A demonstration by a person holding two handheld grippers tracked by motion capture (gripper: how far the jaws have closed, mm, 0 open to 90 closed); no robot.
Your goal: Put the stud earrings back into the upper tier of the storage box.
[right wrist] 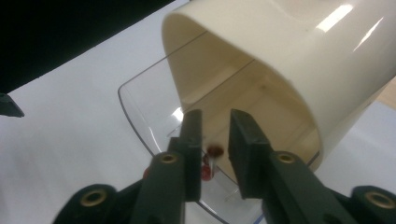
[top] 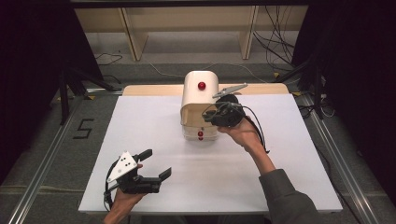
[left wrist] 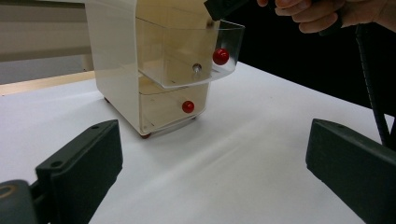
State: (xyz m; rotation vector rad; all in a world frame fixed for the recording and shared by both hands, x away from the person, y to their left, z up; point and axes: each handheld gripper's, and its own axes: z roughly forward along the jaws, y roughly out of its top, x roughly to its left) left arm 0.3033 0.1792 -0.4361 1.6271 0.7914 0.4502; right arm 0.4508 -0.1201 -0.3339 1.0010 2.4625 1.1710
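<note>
Toward the far middle of the white bench [top: 154, 140] stands a cream drawer cabinet [top: 198, 93] with a rounded top, and each camera tells a different part of it. From the high view, a red knob [top: 201, 86] sits on the cabinet's top and two more red knobs [top: 200, 136] show low on its front, while the right gripper [top: 223, 113] hangs against the cabinet's front right side, held by a hand on a grey-sleeved arm. From the left gripper view, the cabinet has two clear drawers: the upper drawer [left wrist: 196, 56] is pulled out past the cream shell and carries one red knob [left wrist: 221, 56] on its front, and the lower drawer [left wrist: 170, 105] sits closed with its own red knob [left wrist: 188, 107]. The right gripper view looks down into the open upper drawer's clear curved wall [right wrist: 140, 116], with the gripper's jaws standing over it, a narrow gap between them and nothing visibly pinched; red knobs blur beneath them. The left gripper [top: 156, 164] rests near the bench's front left corner, well apart from the cabinet, its jaws spread wide and empty. Counted: one cabinet, two drawers, three red knobs, two grippers.
</note>
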